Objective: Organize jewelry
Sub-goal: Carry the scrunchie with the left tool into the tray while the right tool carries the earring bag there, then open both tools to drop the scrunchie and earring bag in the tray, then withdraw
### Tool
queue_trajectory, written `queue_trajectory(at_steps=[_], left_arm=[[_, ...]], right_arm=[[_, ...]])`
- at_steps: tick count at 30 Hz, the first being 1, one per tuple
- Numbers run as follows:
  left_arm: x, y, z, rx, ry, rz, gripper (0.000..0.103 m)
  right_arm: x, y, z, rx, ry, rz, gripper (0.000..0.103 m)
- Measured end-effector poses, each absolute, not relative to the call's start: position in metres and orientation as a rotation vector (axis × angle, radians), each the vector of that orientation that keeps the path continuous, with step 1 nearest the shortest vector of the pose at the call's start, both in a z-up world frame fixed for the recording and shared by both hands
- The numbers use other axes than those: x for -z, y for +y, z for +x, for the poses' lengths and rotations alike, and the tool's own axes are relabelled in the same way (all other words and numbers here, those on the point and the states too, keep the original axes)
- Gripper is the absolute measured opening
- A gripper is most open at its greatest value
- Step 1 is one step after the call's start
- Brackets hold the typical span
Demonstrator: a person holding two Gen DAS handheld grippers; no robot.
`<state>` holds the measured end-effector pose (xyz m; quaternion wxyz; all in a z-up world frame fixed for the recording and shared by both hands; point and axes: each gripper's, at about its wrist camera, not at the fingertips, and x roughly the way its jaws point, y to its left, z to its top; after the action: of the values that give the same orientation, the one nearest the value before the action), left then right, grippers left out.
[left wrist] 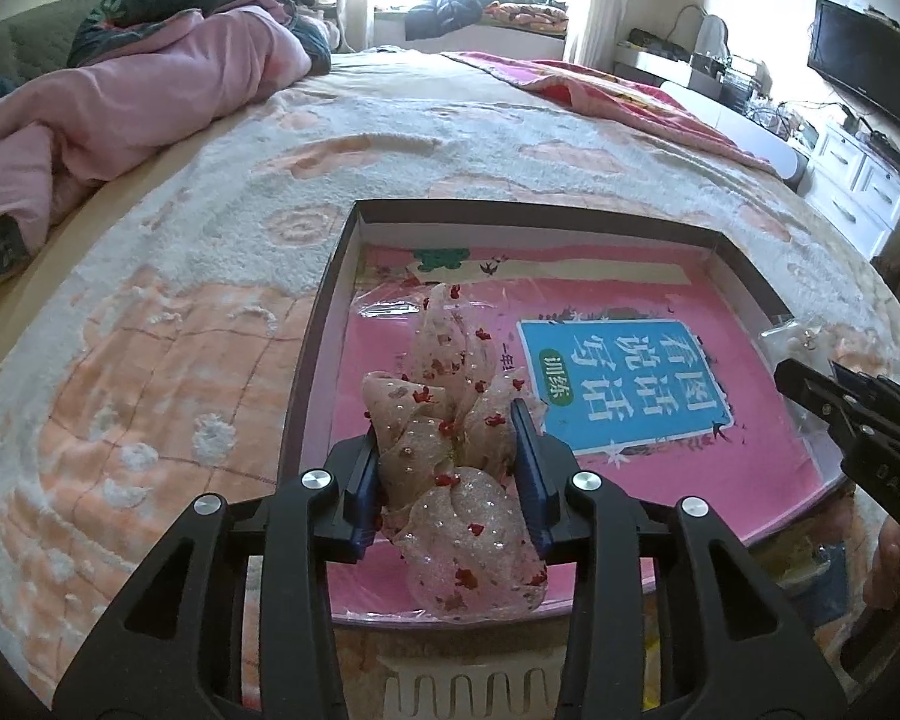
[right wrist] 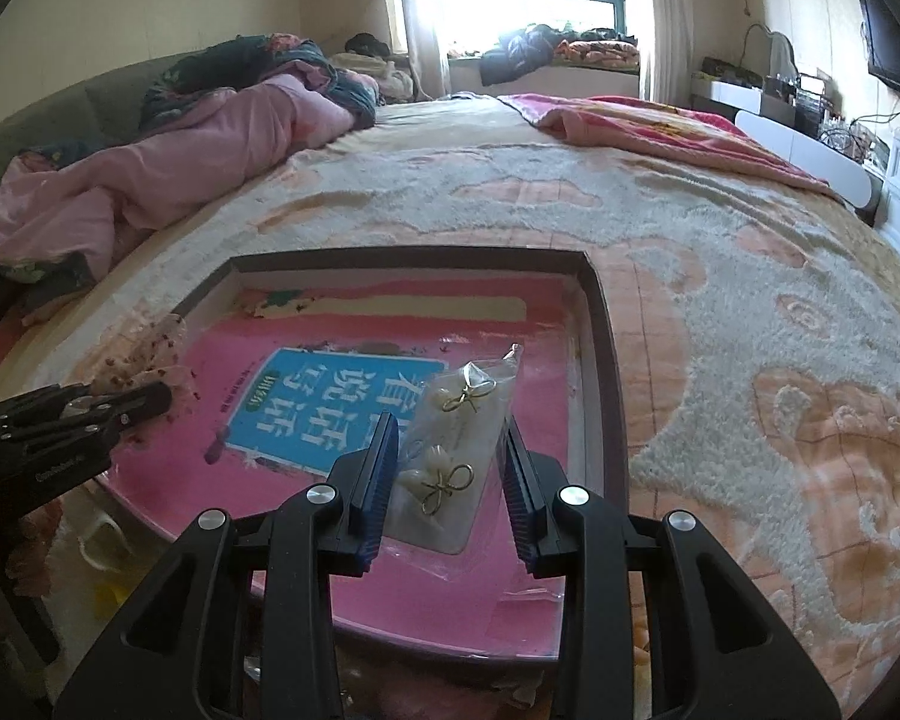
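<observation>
My left gripper point(left wrist: 444, 420) is shut on a sheer pink hair bow point(left wrist: 468, 540) with red specks, held between its blue pads. The bow hangs over the near left part of a shallow dark-rimmed box point(left wrist: 318, 324) that holds a pink book point(left wrist: 630, 372). My right gripper point(right wrist: 450, 423) is shut on a clear bag point(right wrist: 450, 462) holding two white earrings with gold bows, above the right side of the box point(right wrist: 606, 360). Each view shows the other gripper at its edge: the right gripper point(left wrist: 810, 390) and the left gripper point(right wrist: 150, 399) with the bow point(right wrist: 162, 336).
The box lies on a bed covered by a cream and peach blanket point(right wrist: 750, 300). A crumpled pink quilt point(left wrist: 120, 102) lies at the far left, a red blanket point(right wrist: 660, 126) at the far right. White drawers point(left wrist: 864, 180) and a TV point(left wrist: 864, 66) stand beyond the bed.
</observation>
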<state>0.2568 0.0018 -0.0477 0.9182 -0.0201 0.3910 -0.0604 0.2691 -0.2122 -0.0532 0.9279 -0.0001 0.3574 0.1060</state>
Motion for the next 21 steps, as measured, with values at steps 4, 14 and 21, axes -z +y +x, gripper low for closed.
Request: queue_trajectory(at_steps=[4, 14, 21], left_arm=[[0.050, 0.000, 0.256, 0.127, 0.807, -0.030, 0.031], [0.050, -0.001, 0.254, 0.119, 0.802, -0.024, 0.041], [0.045, -0.002, 0.248, 0.115, 0.771, -0.016, 0.056]], right_arm=[[0.060, -0.214, 0.270, -0.215, 0.748, 0.004, 0.034], [0.063, -0.220, 0.270, -0.216, 0.745, 0.033, 0.044], [0.053, -0.227, 0.257, -0.190, 0.674, 0.051, 0.069]])
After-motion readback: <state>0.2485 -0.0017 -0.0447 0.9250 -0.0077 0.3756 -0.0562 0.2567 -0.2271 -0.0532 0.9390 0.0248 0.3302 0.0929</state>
